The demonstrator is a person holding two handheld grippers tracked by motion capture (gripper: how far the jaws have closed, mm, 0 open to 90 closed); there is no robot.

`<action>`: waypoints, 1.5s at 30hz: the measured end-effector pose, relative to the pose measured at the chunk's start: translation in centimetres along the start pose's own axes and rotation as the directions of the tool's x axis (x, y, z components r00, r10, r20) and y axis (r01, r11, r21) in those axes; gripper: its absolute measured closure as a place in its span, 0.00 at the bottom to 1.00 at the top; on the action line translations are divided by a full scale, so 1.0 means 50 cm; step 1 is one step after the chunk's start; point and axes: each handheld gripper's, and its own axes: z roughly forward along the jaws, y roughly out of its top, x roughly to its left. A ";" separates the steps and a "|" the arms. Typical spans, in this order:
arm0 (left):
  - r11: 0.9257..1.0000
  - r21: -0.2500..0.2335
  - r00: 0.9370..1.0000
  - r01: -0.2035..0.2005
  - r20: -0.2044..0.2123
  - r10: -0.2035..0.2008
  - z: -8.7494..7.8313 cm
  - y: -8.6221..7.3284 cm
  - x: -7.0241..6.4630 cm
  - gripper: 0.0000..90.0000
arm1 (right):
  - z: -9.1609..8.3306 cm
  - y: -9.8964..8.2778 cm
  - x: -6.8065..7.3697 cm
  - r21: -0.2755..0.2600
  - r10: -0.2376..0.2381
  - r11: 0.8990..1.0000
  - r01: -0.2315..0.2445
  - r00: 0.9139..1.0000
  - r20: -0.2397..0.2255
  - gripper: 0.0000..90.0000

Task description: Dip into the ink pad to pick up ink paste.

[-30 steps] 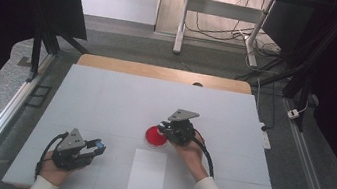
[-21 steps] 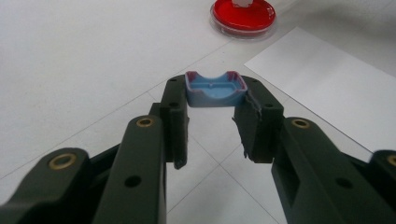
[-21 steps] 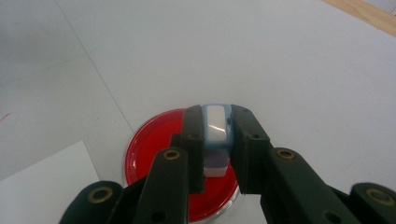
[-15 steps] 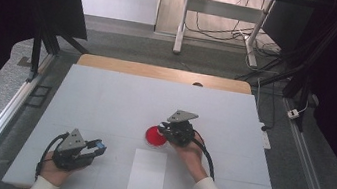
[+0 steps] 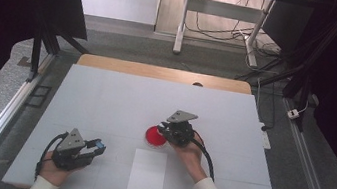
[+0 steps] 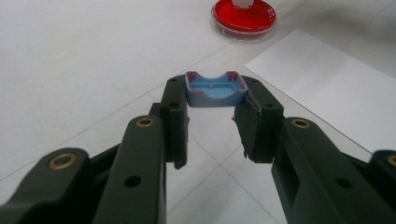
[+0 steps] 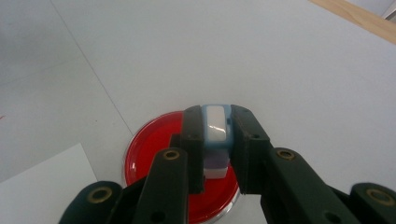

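Nearest us, our left gripper [image 5: 93,146] clamps a blue, pink-edged cap [image 6: 215,88] clear of the white table [image 5: 105,95], beside the paper sheet [image 5: 147,173]. Farther off, our right gripper [image 7: 215,126] pinches a white-and-blue stamp [image 7: 216,135] over the red ink dish [image 5: 154,136]. We judge uncapping done, inking underway, stamping the paper left.

Plain white paper sheet on a matte white tabletop

The rectangular white paper sheet [image 5: 147,174] lies flat on the white tabletop [image 5: 120,97], just beside the fingers of the left gripper [image 5: 99,145] and near those of the right gripper [image 5: 161,133]. A pale wooden edge strip [image 5: 159,72] runs well beyond both.
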 end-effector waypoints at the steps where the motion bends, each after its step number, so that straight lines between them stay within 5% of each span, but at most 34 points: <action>1: 1.000 0.000 1.000 0.000 0.000 0.000 0.000 0.000 0.000 0.72 | -0.001 0.001 0.001 0.004 -0.005 1.000 0.005 1.000 0.002 0.84; 45: 1.000 -0.002 1.000 0.001 -0.004 -0.001 -0.001 -0.001 0.001 0.72 | -0.081 0.020 -0.007 -0.136 0.074 0.987 -0.084 0.994 -0.076 0.84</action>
